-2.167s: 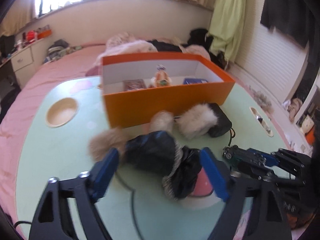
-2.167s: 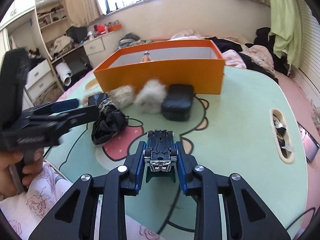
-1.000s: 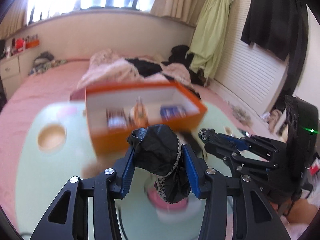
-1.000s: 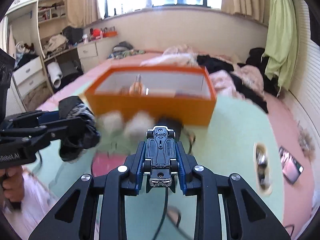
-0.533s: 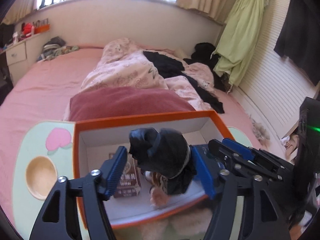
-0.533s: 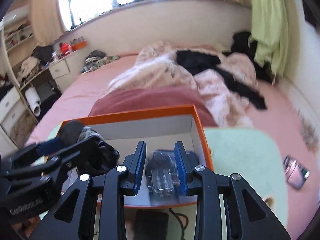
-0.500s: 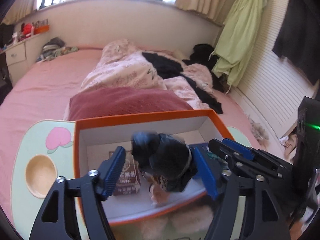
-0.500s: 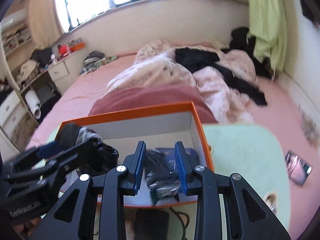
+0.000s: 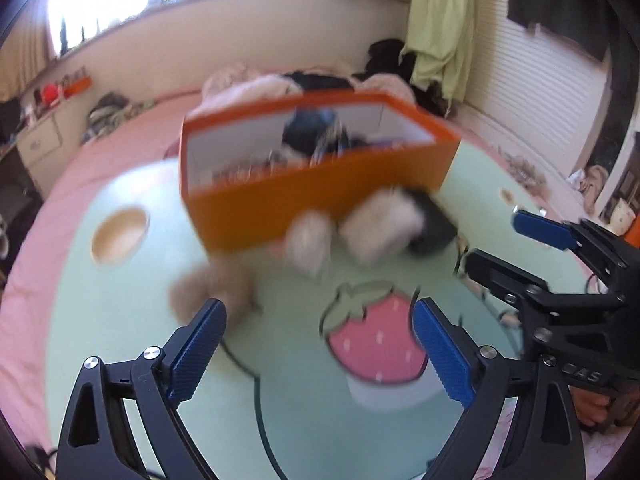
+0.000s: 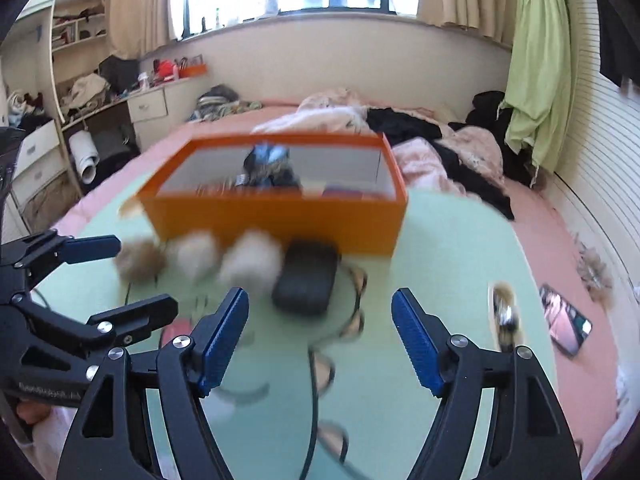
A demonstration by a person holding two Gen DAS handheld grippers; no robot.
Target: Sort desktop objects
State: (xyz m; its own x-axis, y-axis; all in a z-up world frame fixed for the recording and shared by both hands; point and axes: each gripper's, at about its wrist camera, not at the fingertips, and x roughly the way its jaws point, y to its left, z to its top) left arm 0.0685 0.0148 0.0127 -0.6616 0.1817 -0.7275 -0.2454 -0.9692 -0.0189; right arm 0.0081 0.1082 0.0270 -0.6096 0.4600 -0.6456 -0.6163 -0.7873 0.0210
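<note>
Frankly, from the left wrist view our left gripper [image 9: 316, 350] hangs wide open and empty above the strawberry drawing [image 9: 376, 342] on the green table [image 9: 120, 320], and the picture is smeared, so we judge any quick reach from here risky. The orange box [image 9: 316, 196] sits further back with a dark bundle [image 9: 312, 132] inside it, while three fluffy balls [image 9: 308, 244] lie just in front of its near wall, beside a black case [image 9: 434, 228]. The fluff is light and round (it would likely roll or squash sideways), so closing off-centre could flick a ball off the table. Our right gripper [image 9: 500, 248] shows at the right edge with its fingers spread, close enough that the two tools could knock together if both go for the same ball. From the right wrist view the right gripper [image 10: 320, 336] is likewise open and holds nothing, aimed toward the black case [image 10: 306, 280] and the white ball [image 10: 252, 262] touching it. A thin cord [image 10: 316, 380] trails across the table between the fingers; we think it could snag and drag the case along. The left gripper [image 10: 116, 276] crowds in from the left.
</note>
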